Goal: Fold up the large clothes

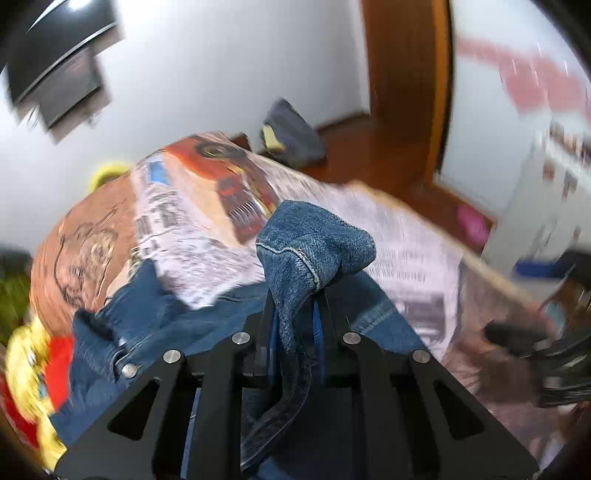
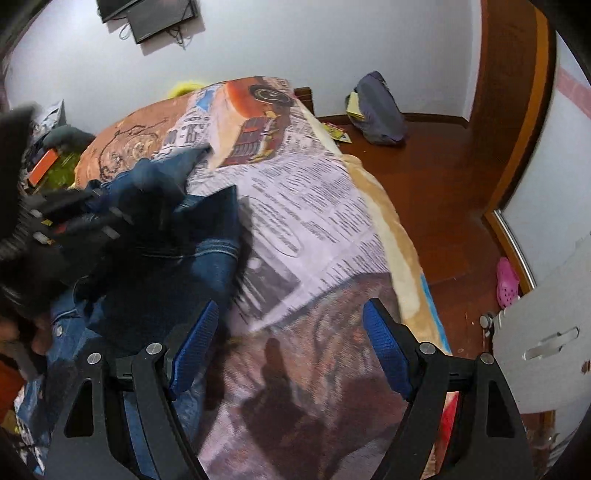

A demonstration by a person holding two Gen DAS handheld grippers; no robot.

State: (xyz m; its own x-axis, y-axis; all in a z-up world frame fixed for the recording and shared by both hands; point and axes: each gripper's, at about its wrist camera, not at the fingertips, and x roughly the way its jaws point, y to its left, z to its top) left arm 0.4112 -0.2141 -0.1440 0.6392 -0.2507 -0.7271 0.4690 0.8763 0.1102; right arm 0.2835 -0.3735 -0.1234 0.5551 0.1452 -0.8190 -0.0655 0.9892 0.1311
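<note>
A blue denim garment point(image 1: 314, 240) lies on a bed covered by a newspaper-print blanket point(image 1: 207, 236). My left gripper point(image 1: 297, 295) is shut on a fold of the denim, which bunches above the fingertips and hangs down between the jaws. In the right wrist view the denim point(image 2: 207, 240) lies at the left on the blanket point(image 2: 314, 229), with the left gripper point(image 2: 74, 214) blurred over it. My right gripper point(image 2: 291, 332) is open and empty, its blue pads point(image 2: 195, 343) wide apart just right of the denim, above the blanket.
A wooden floor point(image 2: 443, 177) lies right of the bed, with a grey bag point(image 2: 380, 110) by the wall and a pink shoe point(image 2: 508, 282) near a white door point(image 2: 546, 347). A screen point(image 2: 162, 18) hangs on the wall. Clutter point(image 2: 48, 162) sits left of the bed.
</note>
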